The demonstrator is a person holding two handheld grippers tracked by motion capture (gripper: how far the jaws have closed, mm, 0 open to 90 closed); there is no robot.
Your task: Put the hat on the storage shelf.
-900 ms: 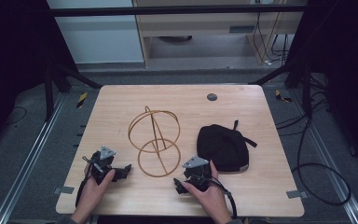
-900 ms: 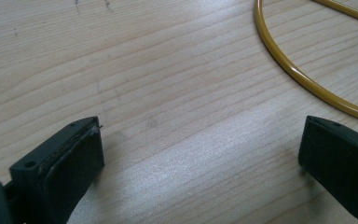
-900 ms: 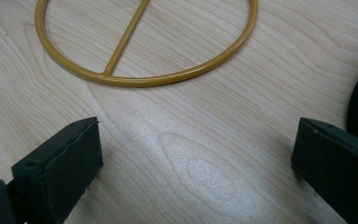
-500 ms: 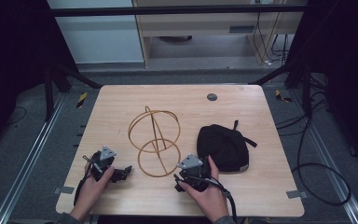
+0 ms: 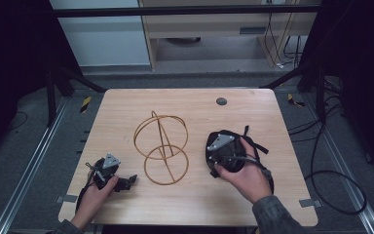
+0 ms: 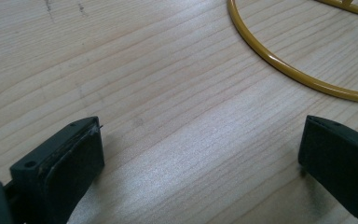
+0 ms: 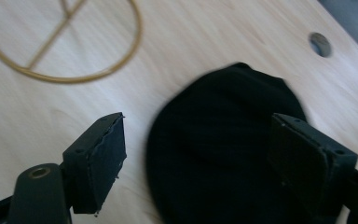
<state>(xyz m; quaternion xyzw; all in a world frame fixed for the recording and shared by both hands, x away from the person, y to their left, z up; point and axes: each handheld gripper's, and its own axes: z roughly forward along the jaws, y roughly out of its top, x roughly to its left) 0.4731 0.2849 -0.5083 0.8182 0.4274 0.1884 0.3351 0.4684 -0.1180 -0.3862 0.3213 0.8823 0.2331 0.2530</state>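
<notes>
A gold wire stand [image 5: 160,146] of two rings joined by a rod sits at the middle of the wooden table [image 5: 185,107]. To its right lies a black cap [image 5: 226,132] with straps. My right gripper [image 5: 220,148] hovers over the cap's near left part. Its jaws are open in the right gripper view [image 7: 198,126], with the cap [image 7: 223,154] below and between them. Whether they touch the cap I cannot tell. My left gripper [image 5: 126,181] rests near the front left edge, pointing right. It is open [image 6: 203,140] over bare wood, a short way from the stand's base ring [image 6: 298,77].
A small round hole [image 5: 221,101] sits near the table's far edge, also in the right gripper view as a hole [image 7: 320,44]. Dark frame posts and cables surround the table. Bare wood lies ahead of the stand and along the front.
My right gripper has moved forward from the front edge to above the black cap. The left gripper has shifted only slightly.
</notes>
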